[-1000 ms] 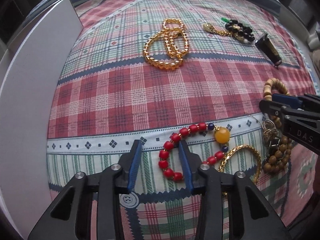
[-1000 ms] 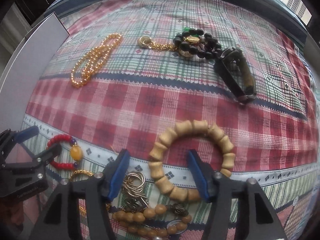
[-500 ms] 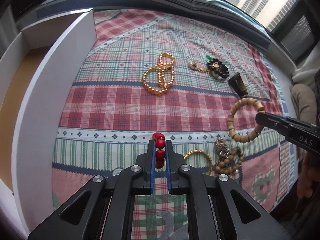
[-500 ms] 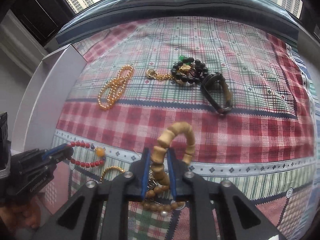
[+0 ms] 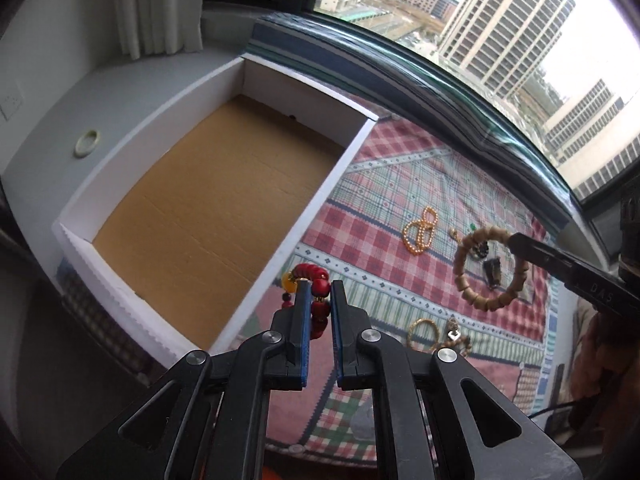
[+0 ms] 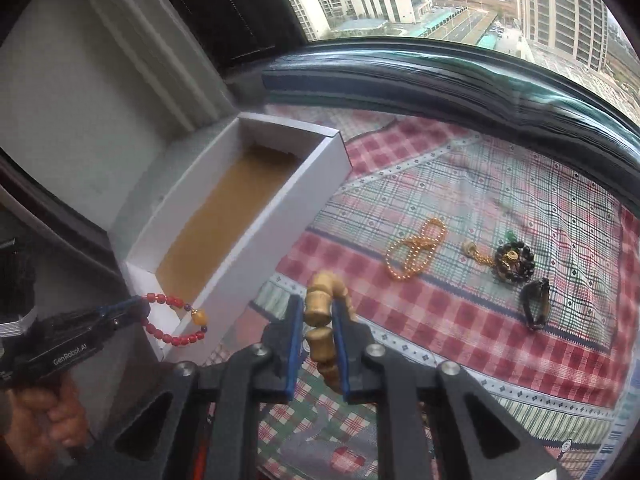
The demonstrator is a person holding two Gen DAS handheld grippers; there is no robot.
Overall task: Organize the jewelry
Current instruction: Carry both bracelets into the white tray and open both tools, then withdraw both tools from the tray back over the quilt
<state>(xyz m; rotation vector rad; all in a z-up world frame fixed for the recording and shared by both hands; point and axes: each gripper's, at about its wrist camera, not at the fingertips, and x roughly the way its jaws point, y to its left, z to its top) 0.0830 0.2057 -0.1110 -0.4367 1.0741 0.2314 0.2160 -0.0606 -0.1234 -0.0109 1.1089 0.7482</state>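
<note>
My left gripper (image 5: 319, 286) is shut on a red bead bracelet (image 5: 310, 271) with an amber bead, held in the air by the near right wall of an open white box (image 5: 328, 184) with a brown floor. In the right wrist view the red bracelet (image 6: 176, 320) hangs at the box's (image 6: 256, 232) near corner. My right gripper (image 6: 314, 312) is shut on a wooden bead bracelet (image 6: 320, 308), raised above the plaid cloth; it also shows in the left wrist view (image 5: 486, 268).
On the plaid cloth (image 6: 500, 200) lie a gold bead necklace (image 6: 416, 254), a black bead bracelet with a gold chain (image 6: 514, 262) and a dark bangle (image 6: 534, 308). A gold bangle (image 5: 424, 332) and more beads lie near the front. A window runs behind.
Both grippers rose off the cloth with their bracelets. The left one swung left to the white box, and the right one followed toward it.
</note>
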